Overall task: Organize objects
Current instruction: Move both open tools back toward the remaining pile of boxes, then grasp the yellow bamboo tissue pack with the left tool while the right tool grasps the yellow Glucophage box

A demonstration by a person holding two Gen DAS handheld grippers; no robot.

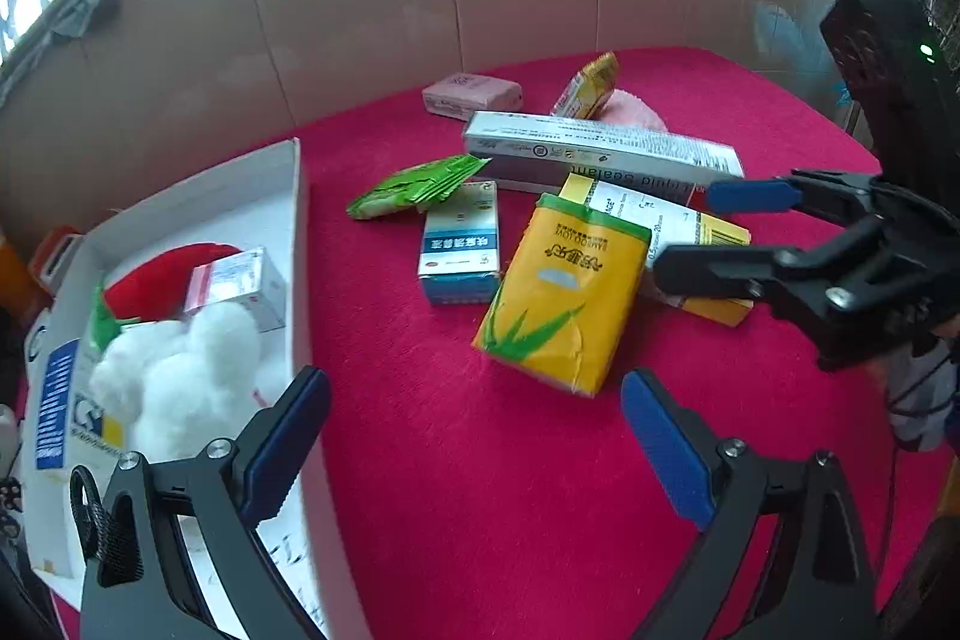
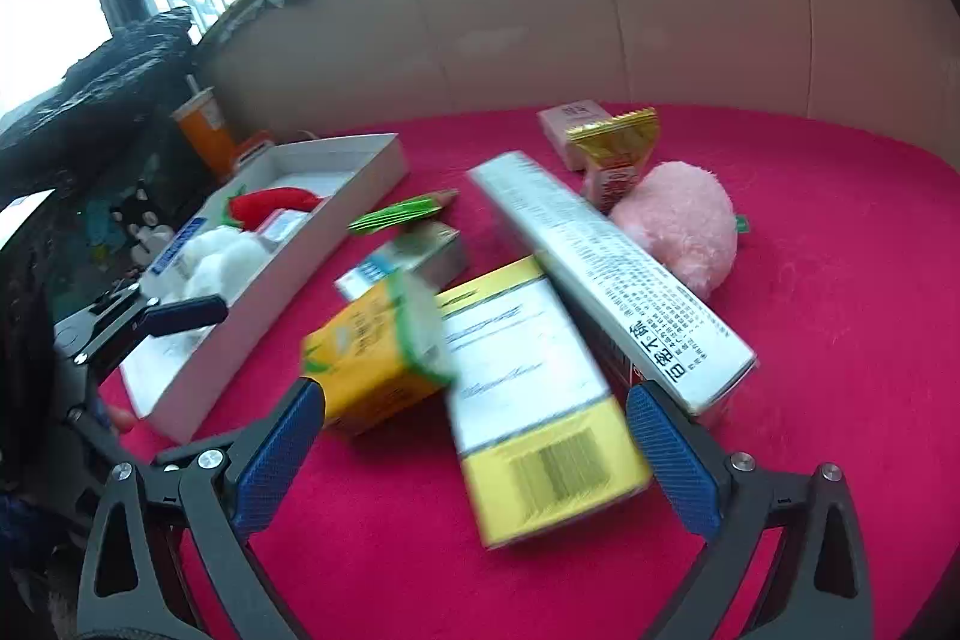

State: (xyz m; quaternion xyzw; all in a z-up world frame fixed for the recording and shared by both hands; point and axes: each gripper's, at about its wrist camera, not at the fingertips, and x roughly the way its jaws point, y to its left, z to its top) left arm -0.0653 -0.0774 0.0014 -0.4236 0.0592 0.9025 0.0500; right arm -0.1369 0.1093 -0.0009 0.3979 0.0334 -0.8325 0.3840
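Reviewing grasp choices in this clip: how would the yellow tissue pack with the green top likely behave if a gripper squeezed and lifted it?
The yellow tissue pack looks soft: its plastic wrap is creased and torn near one corner, so it would probably dent under the fingers. It likely weighs little for its bulk. The glossy film may slip, and it leans on the yellow-and-white box, so lifting could nudge that.

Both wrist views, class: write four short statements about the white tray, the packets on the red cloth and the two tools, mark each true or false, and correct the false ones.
1. The white tray holds a red plush toy and white fluff. True.
2. The yellow tissue pack lies inside the tray. False: it lies on the red cloth, outside the tray.
3. Both the left tool and the right tool are open and hold nothing. True.
4. The pink plush sits in the tray. False: it rests on the cloth beside the long white box.
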